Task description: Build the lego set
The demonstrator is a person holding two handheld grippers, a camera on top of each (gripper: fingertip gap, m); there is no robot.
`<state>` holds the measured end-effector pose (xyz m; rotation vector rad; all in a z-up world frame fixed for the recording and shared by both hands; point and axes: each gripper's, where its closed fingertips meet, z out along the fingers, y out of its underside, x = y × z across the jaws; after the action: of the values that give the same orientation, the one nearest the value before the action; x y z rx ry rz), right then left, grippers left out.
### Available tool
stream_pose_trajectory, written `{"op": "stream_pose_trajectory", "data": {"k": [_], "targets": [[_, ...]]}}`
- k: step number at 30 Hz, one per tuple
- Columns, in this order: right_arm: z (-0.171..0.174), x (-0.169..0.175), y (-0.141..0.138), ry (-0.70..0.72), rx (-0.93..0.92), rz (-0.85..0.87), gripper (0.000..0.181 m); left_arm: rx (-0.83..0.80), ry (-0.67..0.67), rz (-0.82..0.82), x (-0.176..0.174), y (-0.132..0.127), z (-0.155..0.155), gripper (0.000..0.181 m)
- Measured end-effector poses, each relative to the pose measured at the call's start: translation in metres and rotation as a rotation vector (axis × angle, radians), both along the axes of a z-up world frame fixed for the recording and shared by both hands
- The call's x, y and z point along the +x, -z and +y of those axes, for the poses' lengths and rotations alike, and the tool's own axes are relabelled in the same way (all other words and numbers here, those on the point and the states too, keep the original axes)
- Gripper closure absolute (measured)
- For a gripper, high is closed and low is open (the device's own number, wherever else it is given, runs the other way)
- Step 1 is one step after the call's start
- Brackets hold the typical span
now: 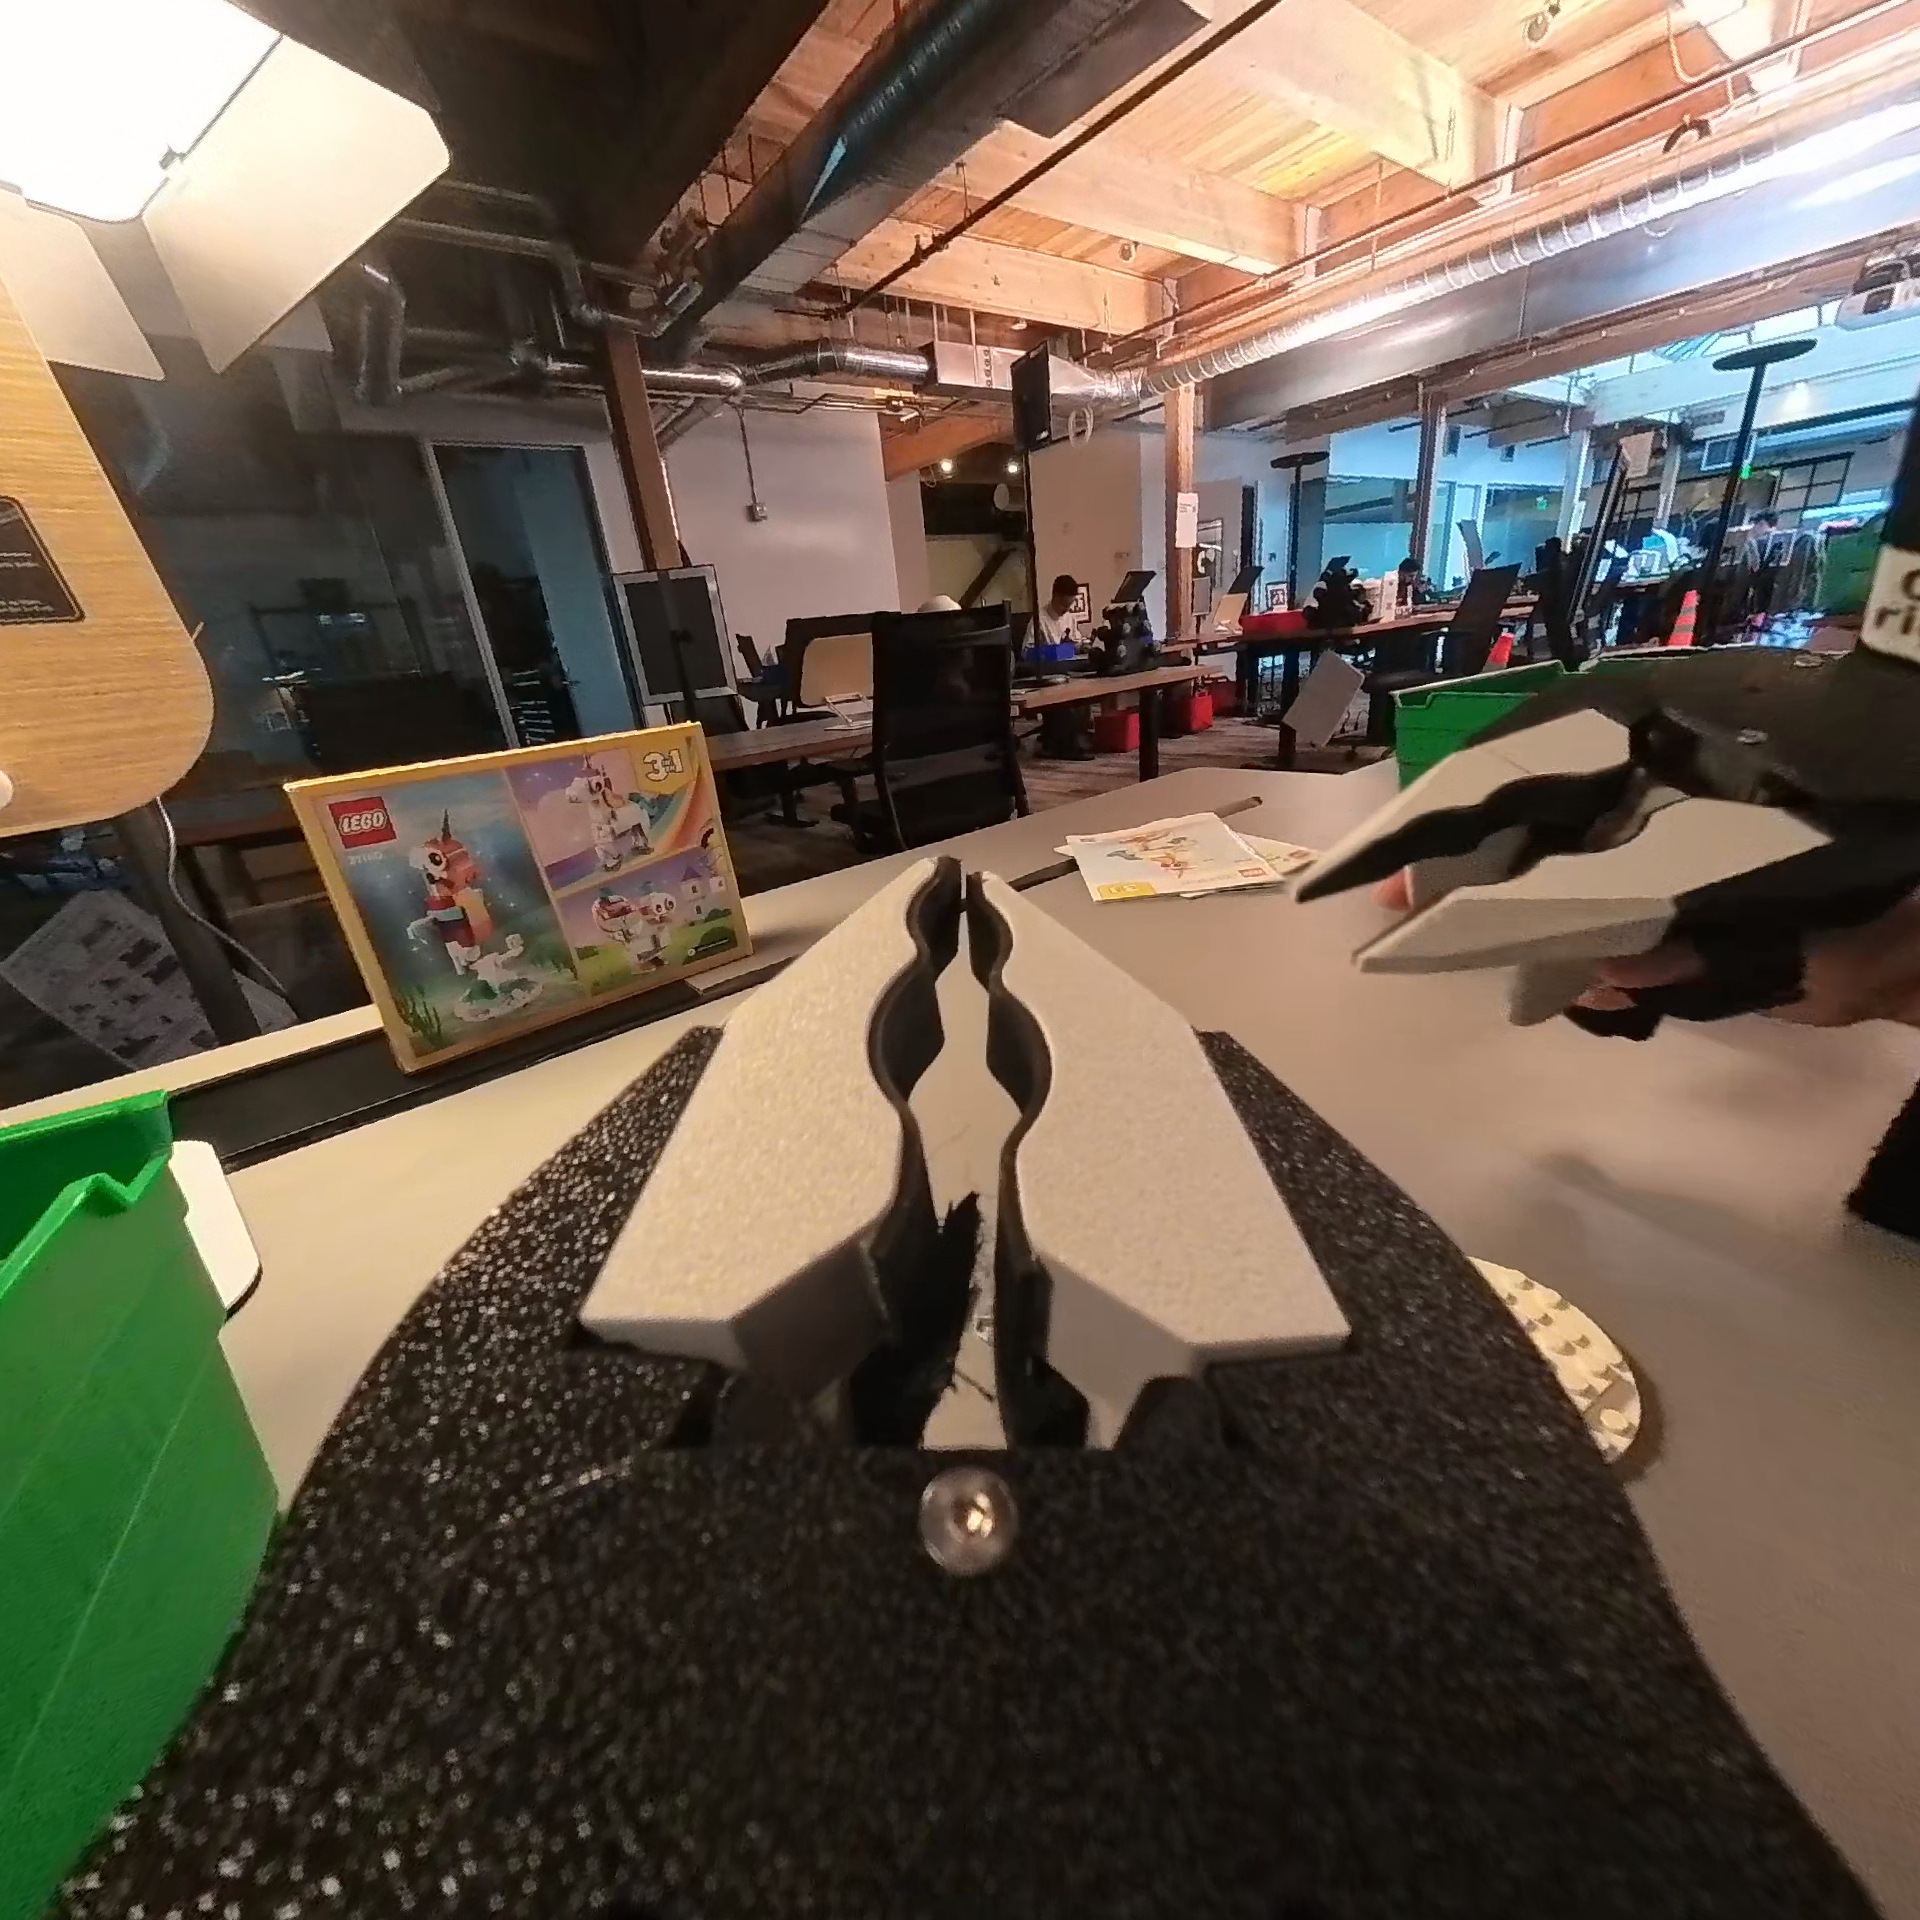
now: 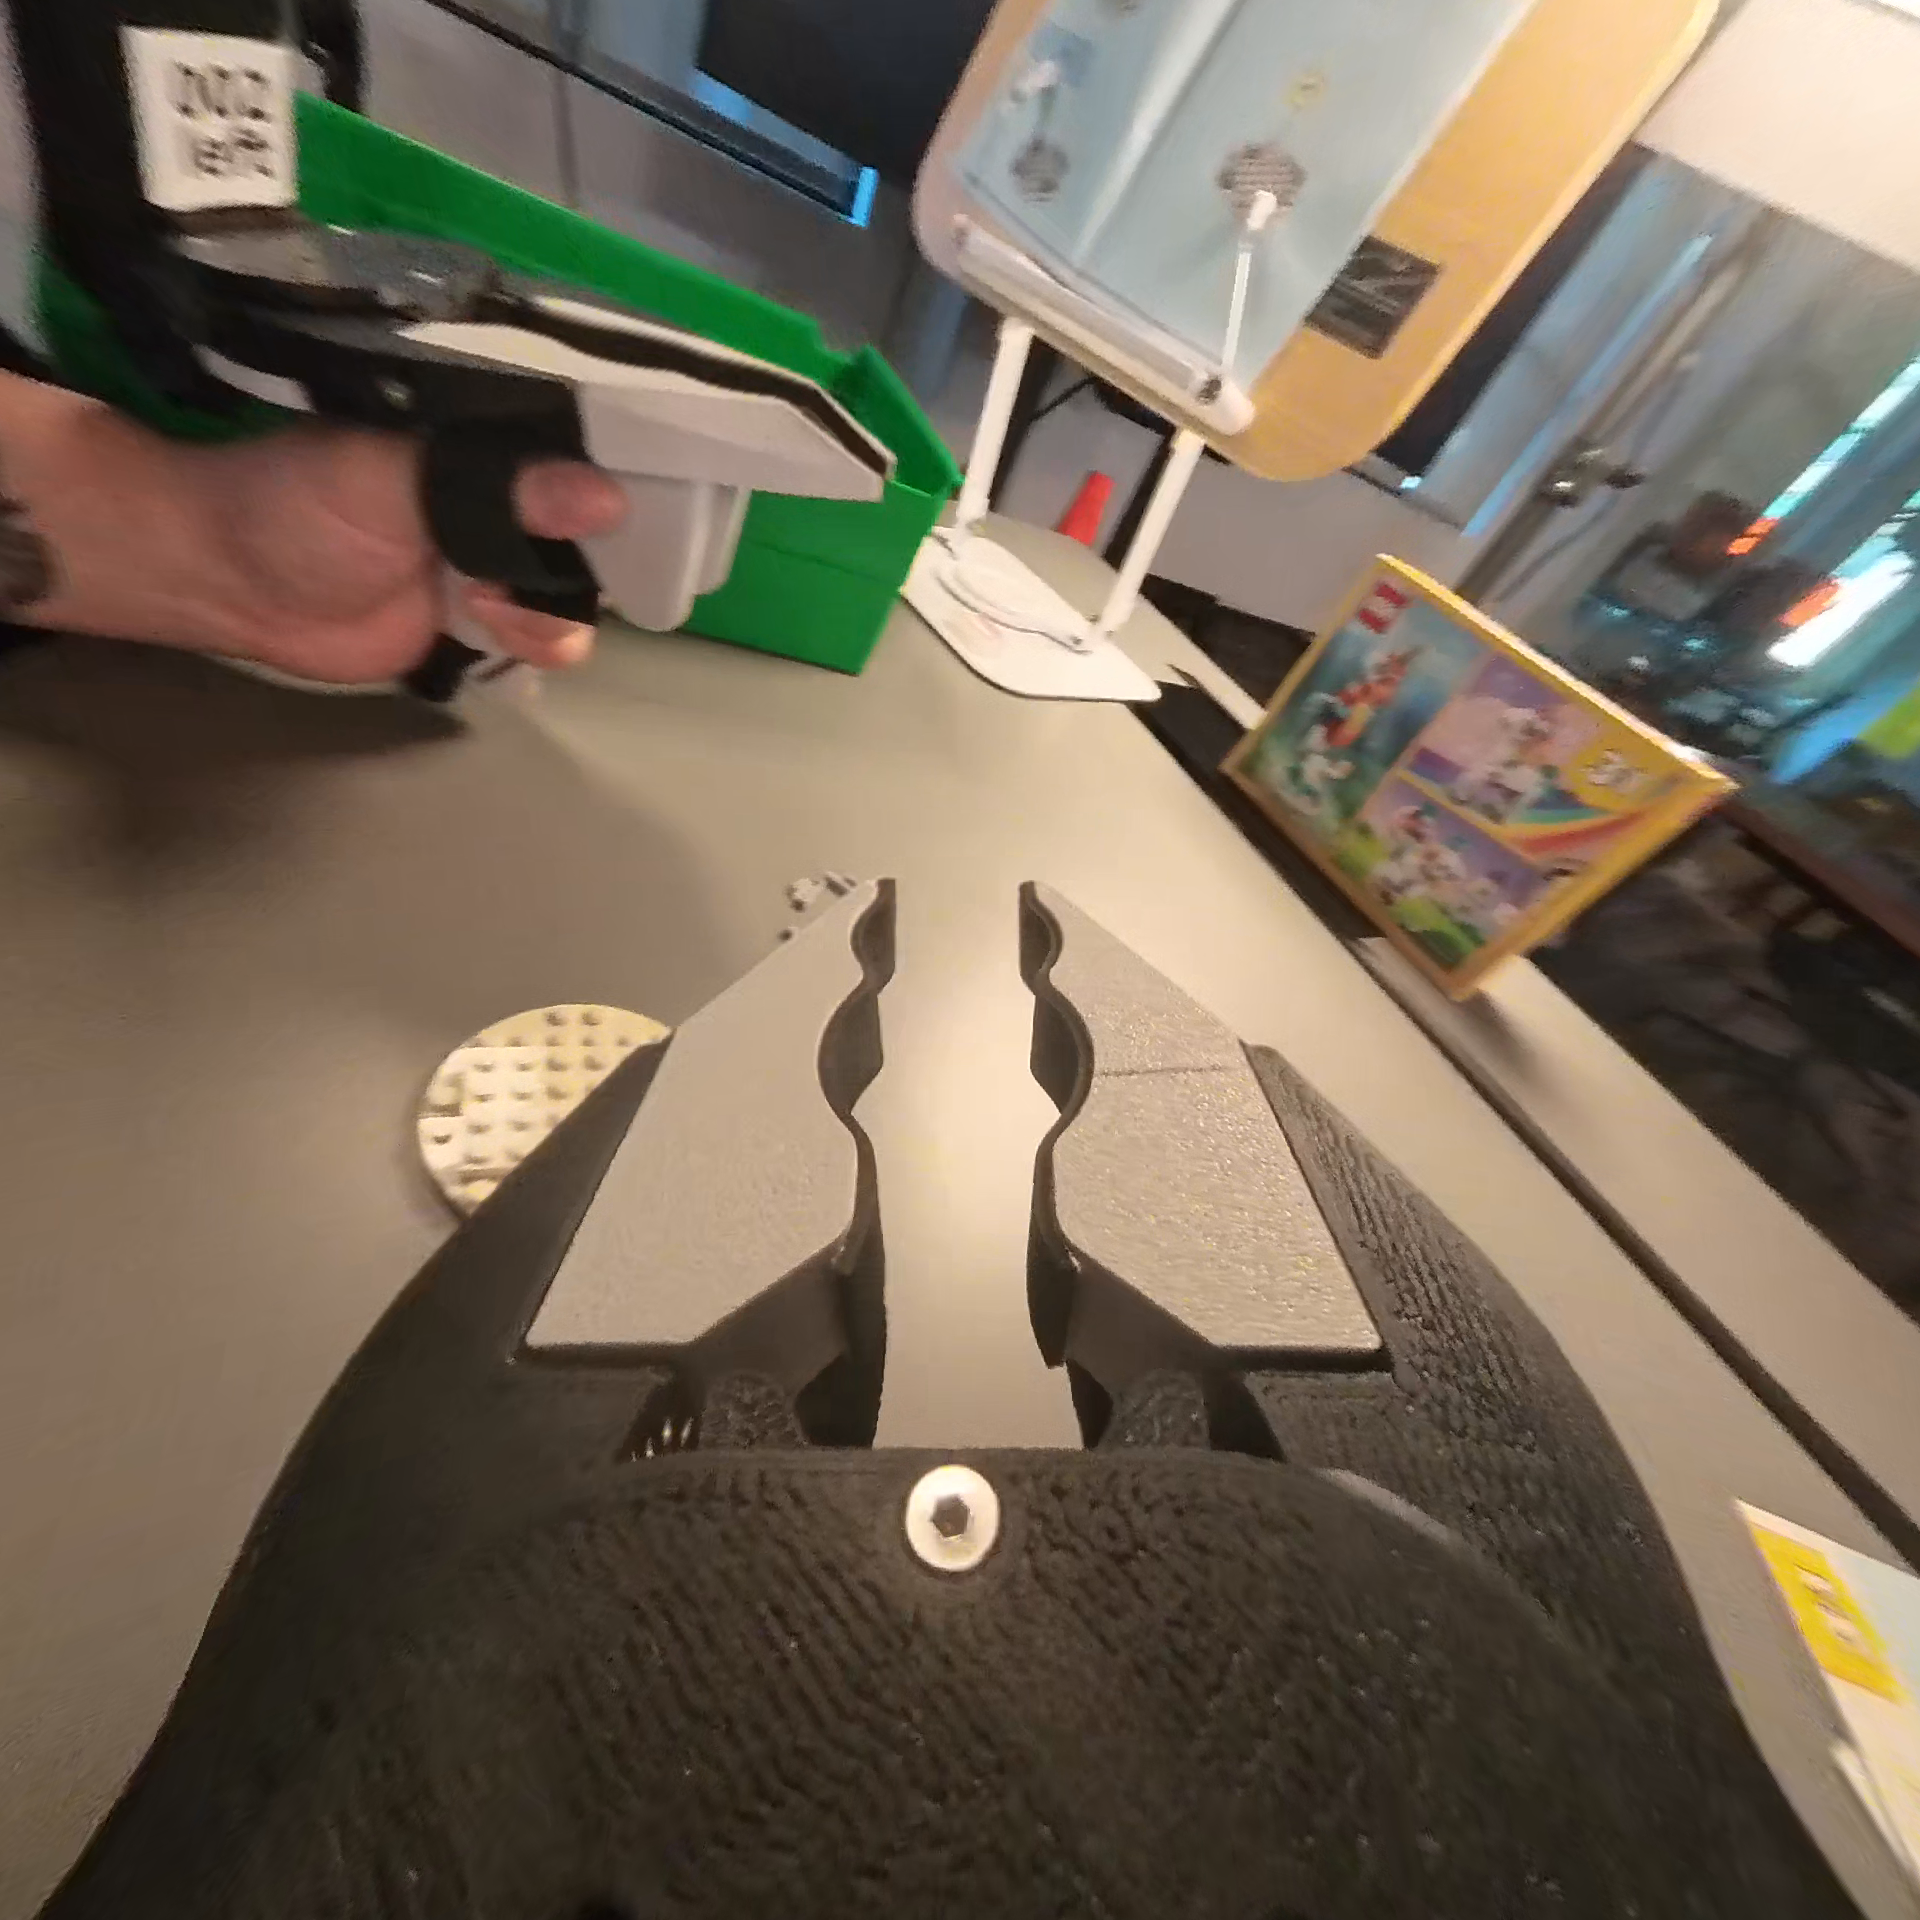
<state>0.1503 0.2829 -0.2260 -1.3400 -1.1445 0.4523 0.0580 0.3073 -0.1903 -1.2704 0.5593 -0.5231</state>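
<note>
On table, round plate [image 2: 535,1081] lay flat beside right gripper [image 2: 956,904], whose jaws were spread, empty. Left gripper [image 1: 958,878] was pressed together, empty. Plate looked light, stiff, thin, probably slippery: pinch at rim.

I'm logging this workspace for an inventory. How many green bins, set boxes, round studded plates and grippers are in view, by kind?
Green bins: 2, one near, one far
Set box: 1
Round studded plate: 1
Grippers: 2, the left gripper and the right gripper
Total: 6
</note>
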Motion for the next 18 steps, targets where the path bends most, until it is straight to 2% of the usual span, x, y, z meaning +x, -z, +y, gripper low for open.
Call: {"op": "stream_pose_trajectory", "data": {"k": [1,8,11,18], "targets": [[-0.005,-0.002,0.002,-0.032,-0.026,-0.003,0.159,-0.004,0.003,-0.003,0.0,0.001,0.0,0.181],[-0.029,-0.004,0.024,-0.163,-0.203,-0.081,0.15,-0.034,0.017,-0.017,0.003,0.004,0.002,0.181],[-0.037,-0.008,0.031,-0.214,-0.3,-0.09,0.135,-0.04,0.022,-0.021,0.003,0.005,0.002,0.181],[-0.051,-0.015,0.03,-0.267,-0.316,-0.119,0.096,-0.043,0.022,-0.028,0.003,0.004,0.001,0.181]]}}
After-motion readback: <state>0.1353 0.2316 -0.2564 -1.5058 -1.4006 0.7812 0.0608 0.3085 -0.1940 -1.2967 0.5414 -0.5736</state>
